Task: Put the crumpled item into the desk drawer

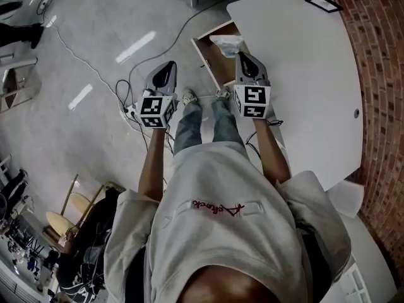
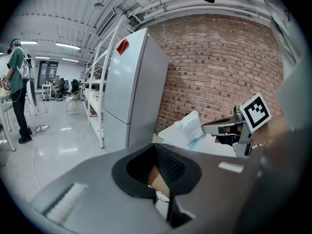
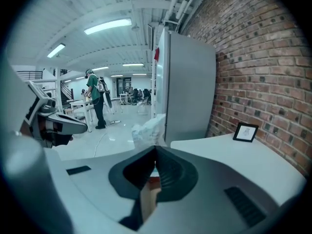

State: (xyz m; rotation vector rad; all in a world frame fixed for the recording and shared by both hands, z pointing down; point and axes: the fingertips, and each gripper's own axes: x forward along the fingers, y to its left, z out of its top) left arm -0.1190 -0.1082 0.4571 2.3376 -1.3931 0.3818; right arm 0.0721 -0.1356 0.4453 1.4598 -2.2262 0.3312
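The crumpled item (image 1: pixel 227 43) is a white, wrinkled wad with pale blue print. My right gripper (image 1: pixel 243 56) is shut on it and holds it over the open desk drawer (image 1: pixel 203 53), which has a brown inside. In the right gripper view the crumpled item (image 3: pixel 147 127) sticks out beyond the shut right gripper (image 3: pixel 156 151). My left gripper (image 1: pixel 166 65) hangs over the floor to the left of the drawer, shut and holding nothing. In the left gripper view the crumpled item (image 2: pixel 190 126) shows at the tip of the right gripper (image 2: pixel 210 127), beyond my left gripper (image 2: pixel 156 148).
The white desk (image 1: pixel 303 87) stands against a brick wall (image 1: pixel 379 74) and carries a small picture frame (image 1: pixel 323 2). A grey fridge (image 3: pixel 187 87) stands beyond the desk. Cables (image 1: pixel 126 96) lie on the floor. A person (image 3: pixel 95 99) stands far off.
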